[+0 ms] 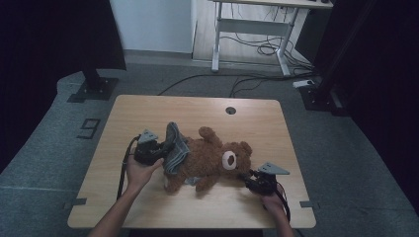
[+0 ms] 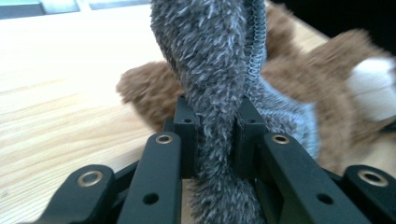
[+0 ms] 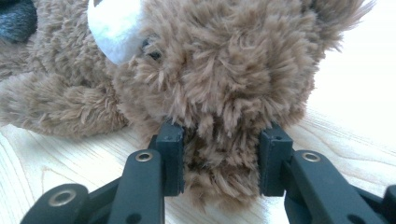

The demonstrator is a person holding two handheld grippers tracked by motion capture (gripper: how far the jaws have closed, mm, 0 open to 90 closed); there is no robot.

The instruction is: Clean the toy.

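Left hand (image 1: 141,170) comes in from 6 o'clock, forearm angled toward 1 o'clock, wrapped around the left gripper (image 1: 165,148), which points toward 3 o'clock at table level. Its jaws are clamped nearly closed on a fold of grey fuzzy garment (image 2: 217,93); the fabric stands up between the pads in the left gripper view.

Right hand (image 1: 272,201) enters at the 5 o'clock corner, with the right gripper (image 1: 245,177) aimed toward 10 o'clock. Its jaws pinch a tuft of brown fur on the teddy bear (image 1: 207,158), at the head, near the ear.

Bear lies on its back at table (image 1: 148,108) centre, head toward 3 o'clock, legs toward 8 o'clock. Garment sits bunched around its lower body, at 9 o'clock of the torso.

Count: 1 bear, 1 garment, 2 grippers, 2 hands, 1 table.
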